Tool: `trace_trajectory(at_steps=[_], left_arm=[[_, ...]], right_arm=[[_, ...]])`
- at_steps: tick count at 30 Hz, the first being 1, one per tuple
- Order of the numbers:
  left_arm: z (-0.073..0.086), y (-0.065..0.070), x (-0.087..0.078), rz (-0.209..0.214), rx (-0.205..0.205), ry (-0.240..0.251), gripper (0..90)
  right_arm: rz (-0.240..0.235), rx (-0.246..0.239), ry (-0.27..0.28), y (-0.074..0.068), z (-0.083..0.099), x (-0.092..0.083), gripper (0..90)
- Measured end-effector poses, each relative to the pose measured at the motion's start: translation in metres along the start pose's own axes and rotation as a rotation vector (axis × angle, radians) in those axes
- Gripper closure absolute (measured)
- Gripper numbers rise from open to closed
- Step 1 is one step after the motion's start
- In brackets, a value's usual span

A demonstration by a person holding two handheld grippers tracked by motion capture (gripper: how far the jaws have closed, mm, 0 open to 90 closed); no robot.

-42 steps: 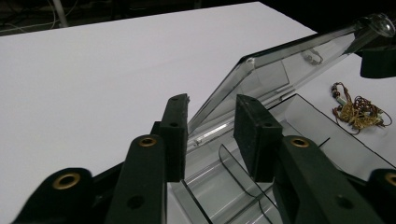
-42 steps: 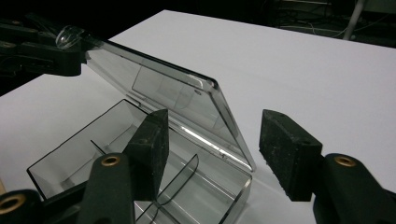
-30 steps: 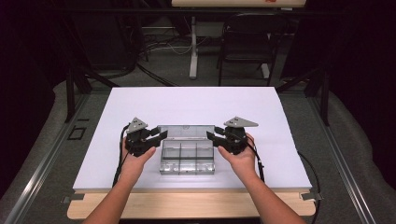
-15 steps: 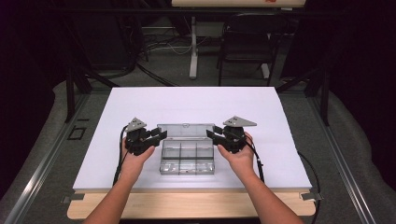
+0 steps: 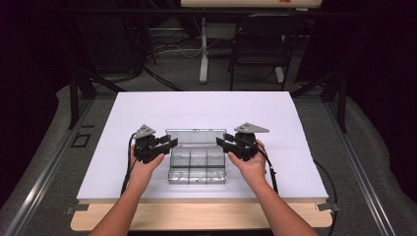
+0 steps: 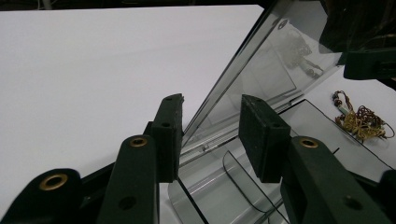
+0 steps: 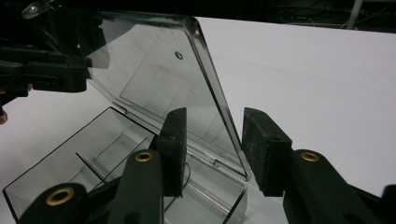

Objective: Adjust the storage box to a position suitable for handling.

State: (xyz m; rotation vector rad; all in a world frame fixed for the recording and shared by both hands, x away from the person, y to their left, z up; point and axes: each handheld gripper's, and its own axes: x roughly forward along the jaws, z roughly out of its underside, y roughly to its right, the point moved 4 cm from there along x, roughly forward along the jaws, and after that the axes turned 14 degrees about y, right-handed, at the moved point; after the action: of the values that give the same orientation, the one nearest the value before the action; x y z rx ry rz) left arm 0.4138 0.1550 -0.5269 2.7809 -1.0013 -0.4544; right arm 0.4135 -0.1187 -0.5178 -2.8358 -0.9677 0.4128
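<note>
**Clear plastic lid now raised, jaws parted around its edges**

Clear plastic compartment box [image 5: 197,167] sits on the white bench [image 5: 206,108] between both hands. Against a second ago, its hinged transparent lid [image 5: 195,135] stands tilted up rather than lower. Left gripper [image 5: 164,144] and right gripper [image 5: 223,142] have just been opening their jaws; each pair straddles a lid edge, released, not pressing. The opening step looks nearly done.

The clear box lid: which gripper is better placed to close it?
Neither clearly. The left gripper and right gripper each straddle one side edge of the raised lid, jaws open, mirrored.
</note>
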Motion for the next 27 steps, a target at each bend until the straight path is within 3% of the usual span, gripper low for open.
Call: trace_trajectory(at_steps=[3,9,27], left_arm=[[0.001,-0.001,0.001,0.002,-0.010,0.001,59.3],[0.002,0.001,0.004,0.001,-0.007,-0.004,57.5],[0.004,-0.003,0.010,-0.008,-0.025,0.005,58.0]], right_arm=[[-0.005,0.024,0.004,0.001,0.002,0.001,59.1],[0.001,0.018,-0.007,0.001,0.004,0.003,59.1],[0.015,0.057,0.015,0.005,0.009,0.011,58.5]])
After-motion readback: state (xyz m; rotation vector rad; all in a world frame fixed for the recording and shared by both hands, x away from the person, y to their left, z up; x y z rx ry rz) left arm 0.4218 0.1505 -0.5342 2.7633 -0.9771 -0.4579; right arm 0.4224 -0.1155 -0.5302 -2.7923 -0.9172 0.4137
